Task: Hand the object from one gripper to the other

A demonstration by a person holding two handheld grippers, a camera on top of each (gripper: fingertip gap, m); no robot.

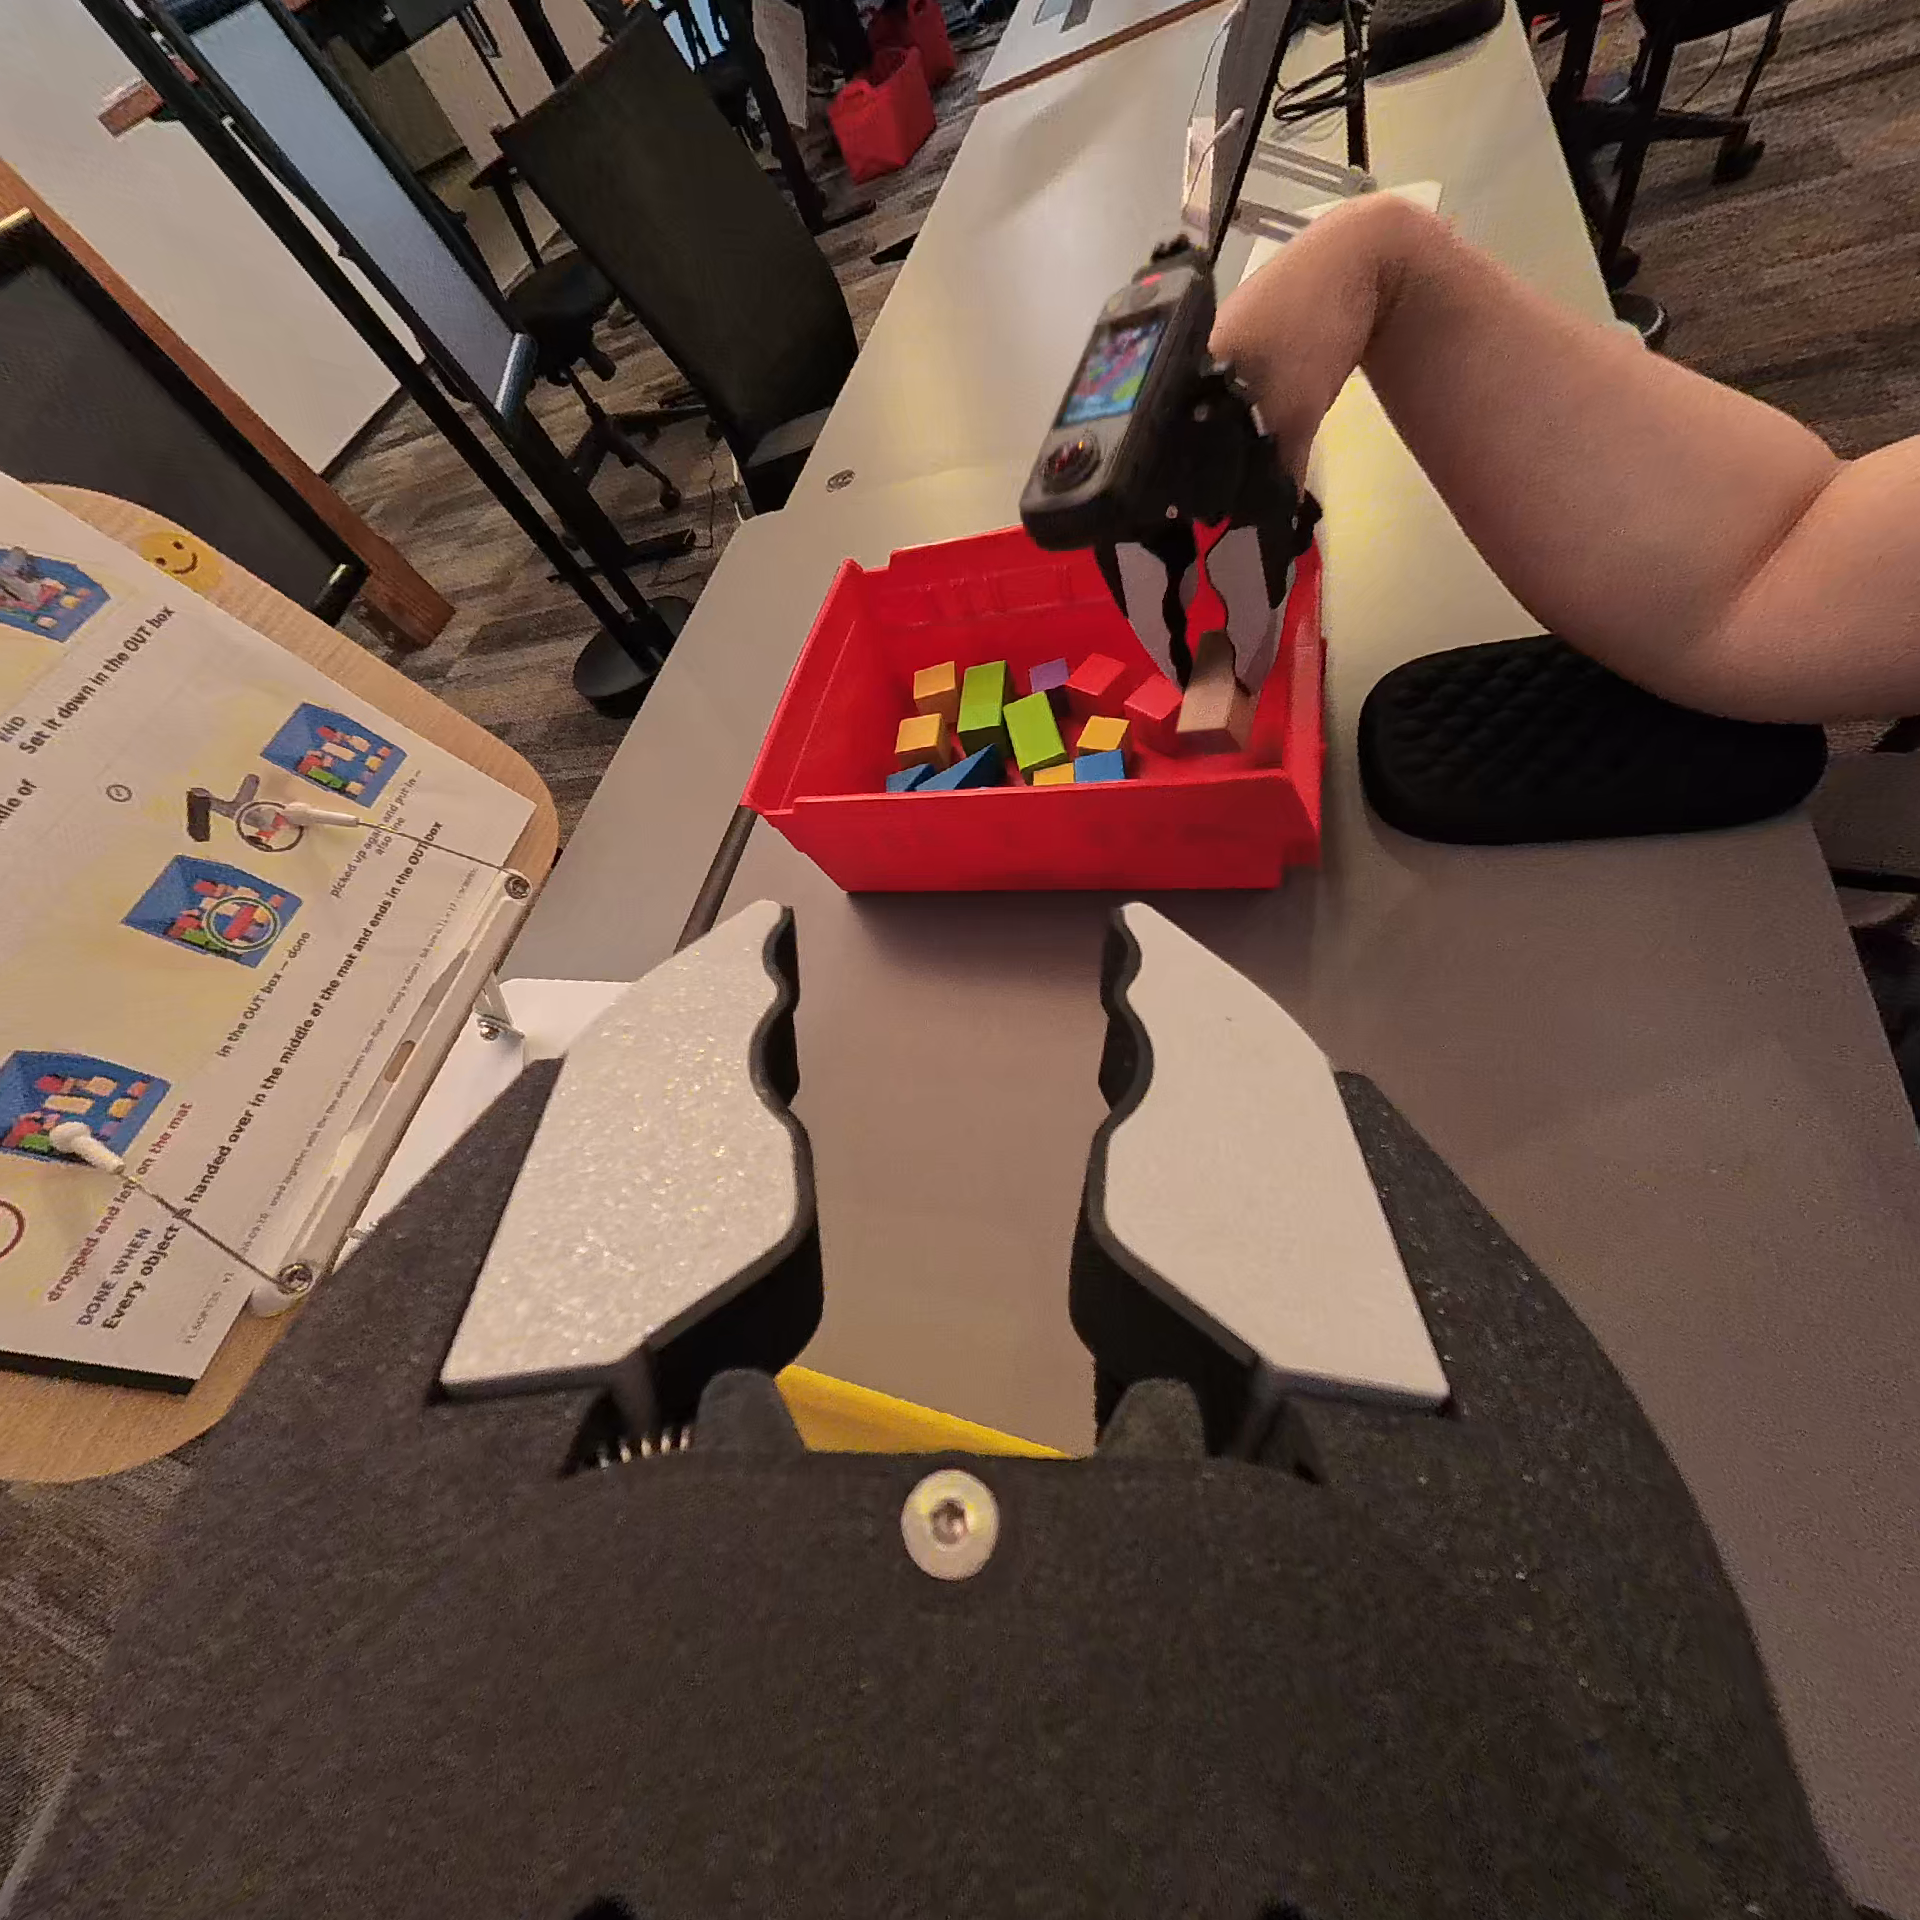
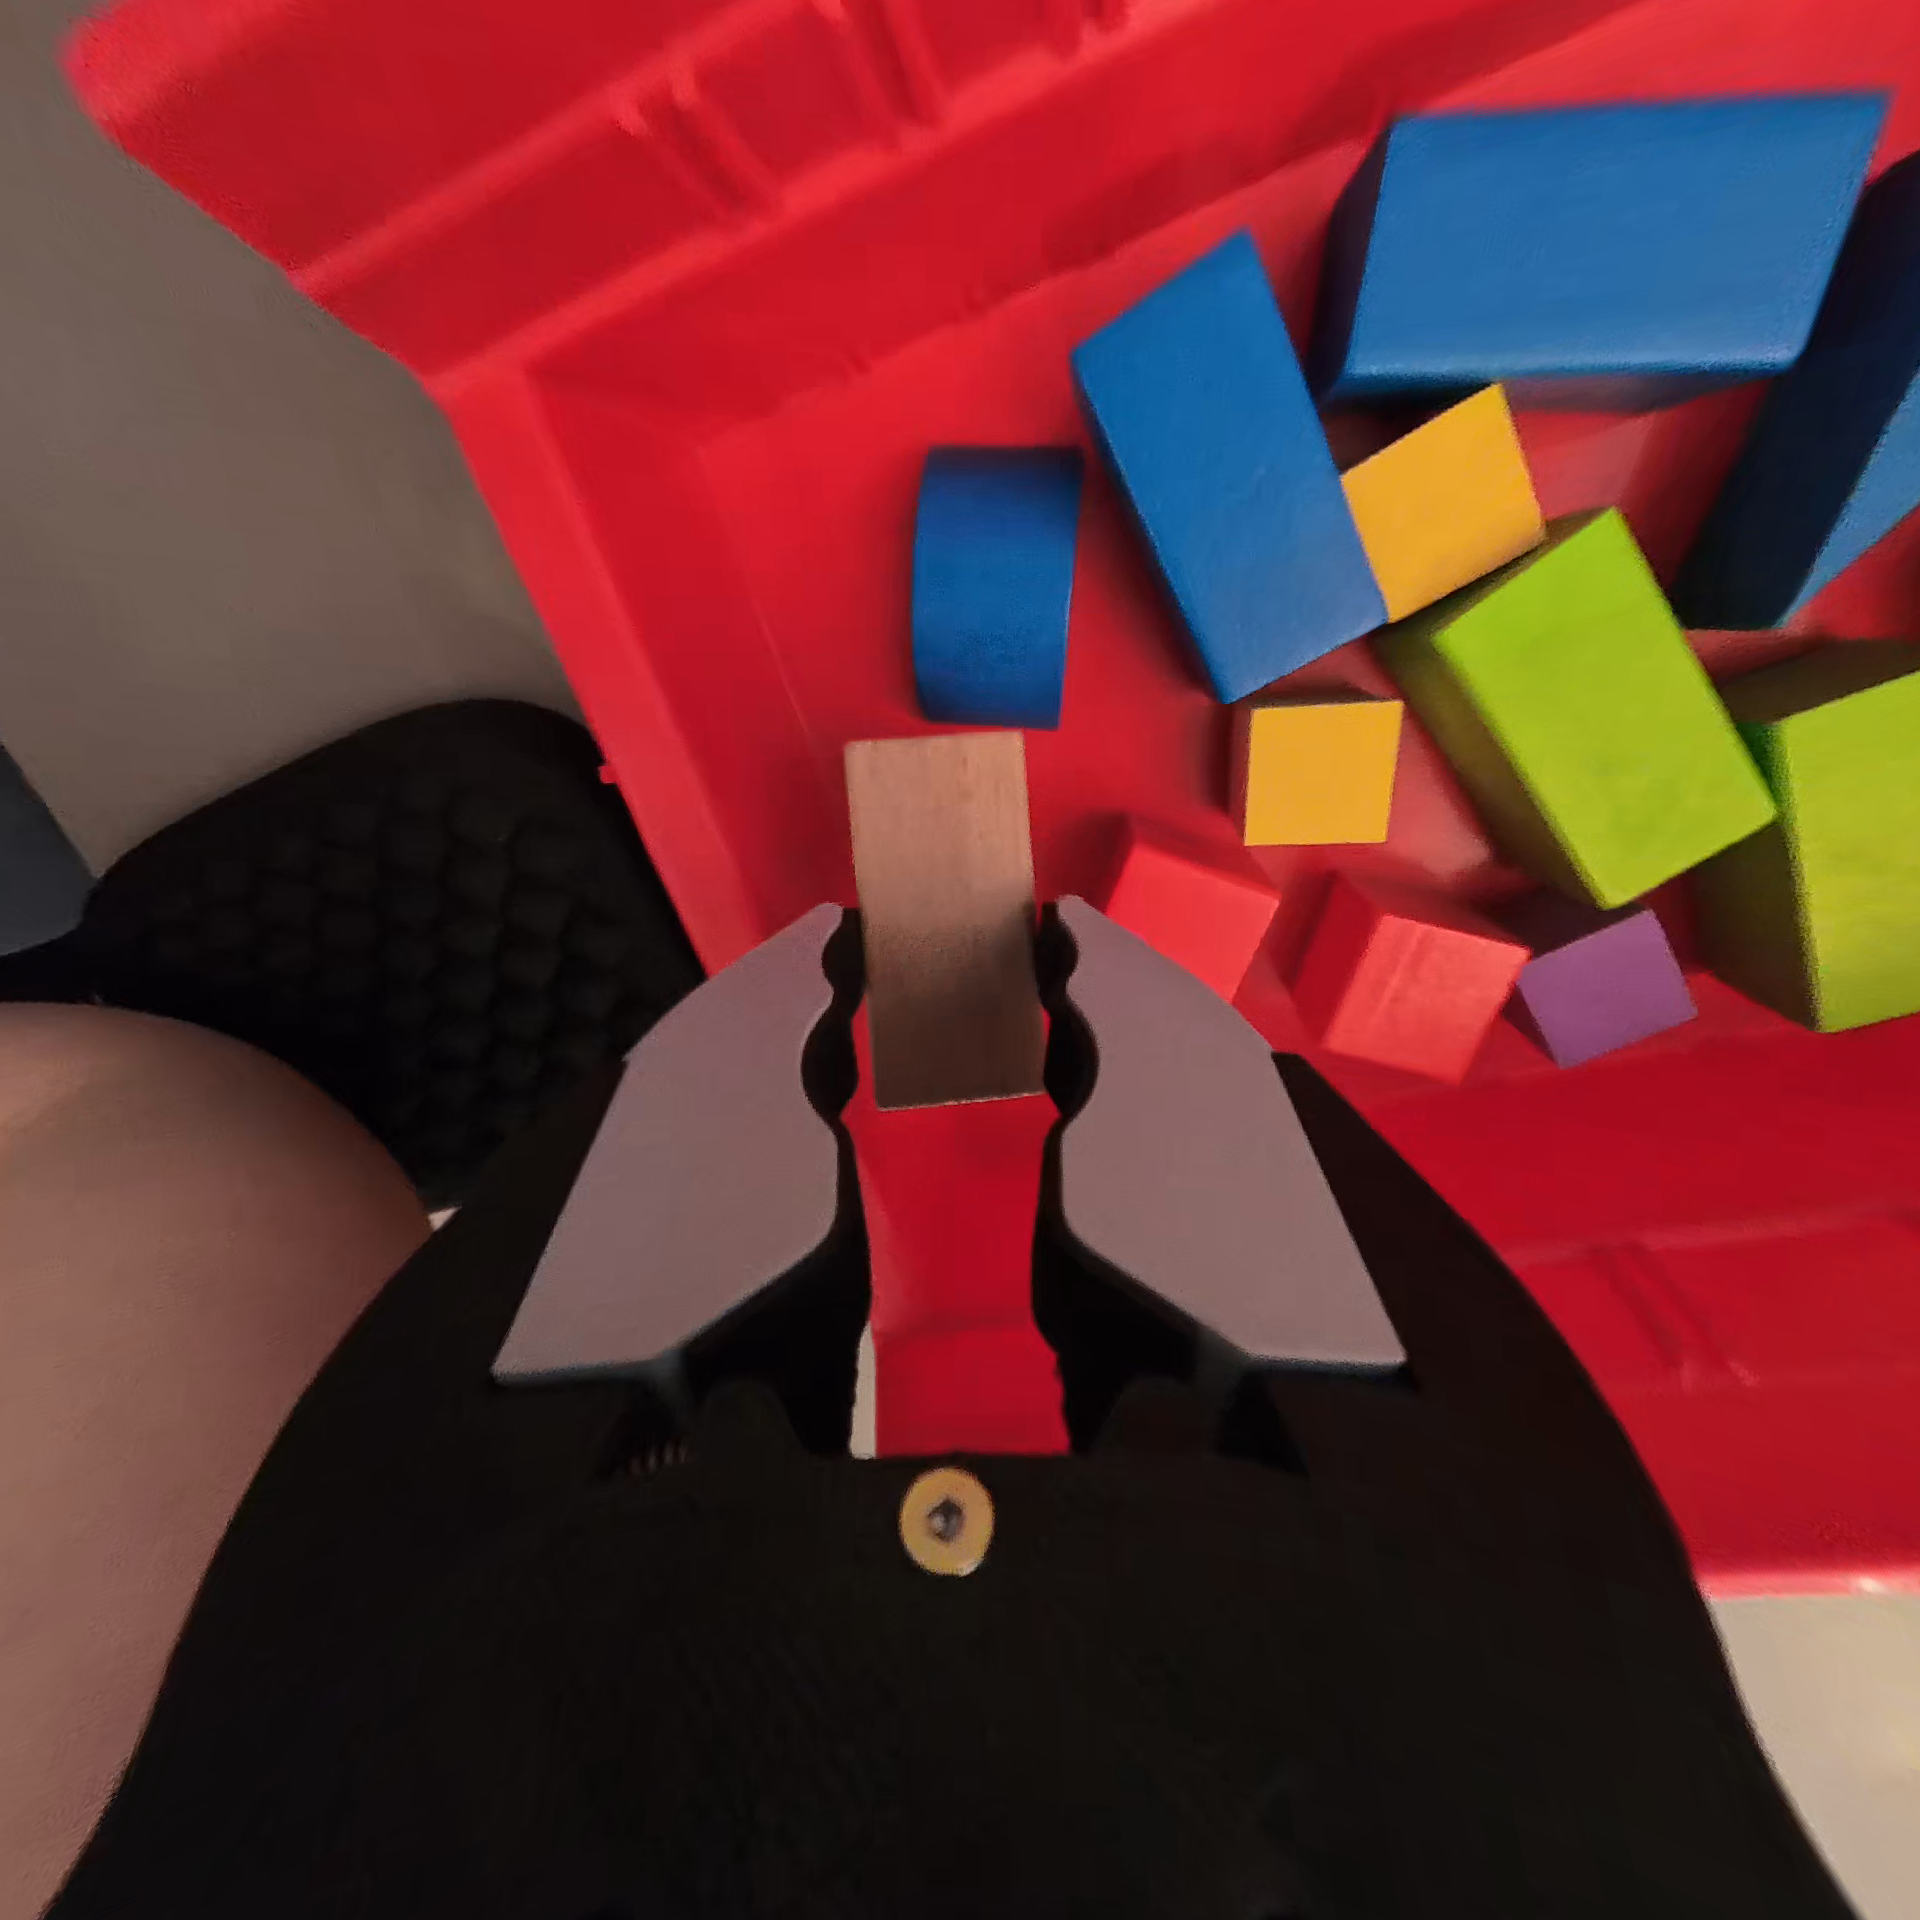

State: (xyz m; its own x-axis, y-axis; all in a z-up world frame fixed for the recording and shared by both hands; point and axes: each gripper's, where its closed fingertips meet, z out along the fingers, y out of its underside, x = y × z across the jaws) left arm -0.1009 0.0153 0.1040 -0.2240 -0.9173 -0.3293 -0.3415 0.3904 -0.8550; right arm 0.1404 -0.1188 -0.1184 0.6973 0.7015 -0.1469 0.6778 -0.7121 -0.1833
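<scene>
The plain wooden block (image 2: 943,920) sits pinched between the right gripper (image 2: 943,914) fingers, low inside the red bin (image 2: 665,343) beside the coloured blocks (image 2: 1579,707). Pickup looks done or nearly so; lifting out and the handover remain. The left gripper (image 1: 948,920) waits spread apart and empty above the table (image 1: 1455,1039).

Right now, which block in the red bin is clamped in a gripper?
The plain brown wooden block, the only unpainted one, clamped in the right gripper beside the bin's wall; the painted blocks lie loose.
</scene>
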